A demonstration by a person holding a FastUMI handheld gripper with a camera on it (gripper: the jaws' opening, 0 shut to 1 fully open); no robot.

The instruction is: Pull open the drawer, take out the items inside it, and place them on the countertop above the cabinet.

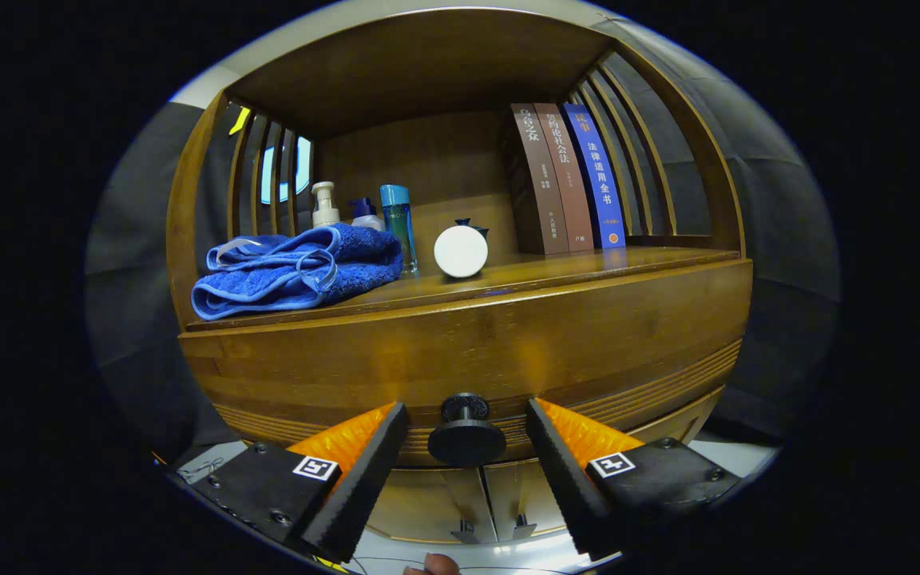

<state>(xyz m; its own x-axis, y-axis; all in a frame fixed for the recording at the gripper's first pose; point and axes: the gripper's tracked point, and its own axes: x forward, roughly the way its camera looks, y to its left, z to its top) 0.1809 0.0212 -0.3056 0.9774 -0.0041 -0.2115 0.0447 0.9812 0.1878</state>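
**Fingers bracketing the drawer knob**

The gripper (466, 447) is facing the cabinet head-on, its fingers spread apart with the drawer knob (466, 435) sitting between them, neither finger touching it. That straddle is likely lining up a pinch on the knob. The knob's stem is pointing straight out toward the camera. The drawer (476, 359) is lying closed, its front flush with the cabinet and its long axis running side to side. On the worktop (588, 267) above, a blue towel (296, 271), some bottles (396, 224), a white round thing (461, 251) and three upright books (568, 180) are resting.
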